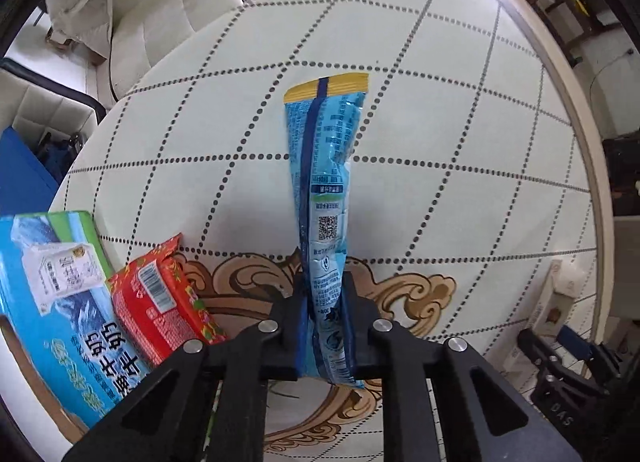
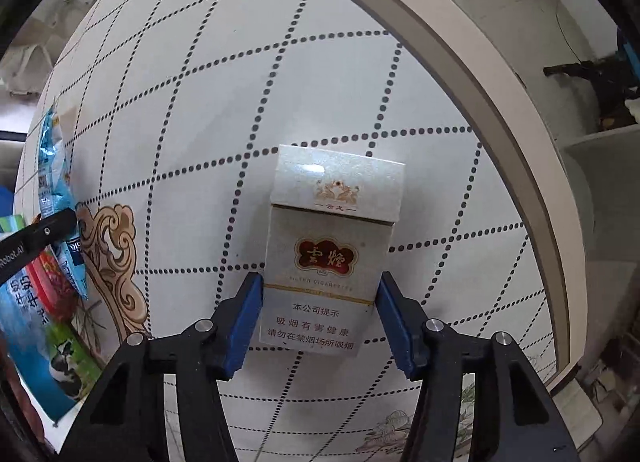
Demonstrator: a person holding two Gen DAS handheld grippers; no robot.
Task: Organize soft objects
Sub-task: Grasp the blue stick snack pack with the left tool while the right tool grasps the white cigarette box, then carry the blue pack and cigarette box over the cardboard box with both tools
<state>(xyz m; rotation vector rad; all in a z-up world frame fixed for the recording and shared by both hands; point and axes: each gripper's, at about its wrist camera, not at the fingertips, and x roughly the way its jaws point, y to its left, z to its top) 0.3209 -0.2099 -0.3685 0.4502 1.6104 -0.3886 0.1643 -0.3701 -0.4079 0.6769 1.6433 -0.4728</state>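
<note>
My left gripper (image 1: 325,316) is shut on a long light-blue snack packet (image 1: 326,182) with a yellow top edge, held above the table. The packet also shows at the far left of the right wrist view (image 2: 52,166). My right gripper (image 2: 320,310) is shut on a white cigarette pack (image 2: 328,246) with a red emblem, its blue pads pressed on both sides. A red snack packet (image 1: 168,302) leans on a blue-green milk carton box (image 1: 52,302) at the left.
The round table (image 1: 440,102) has a white top with dotted diamond lines, a brown scroll ornament and a beige rim (image 2: 480,74). A cream sofa (image 1: 160,14) stands beyond the left edge. The right gripper and its pack show at right (image 1: 560,326).
</note>
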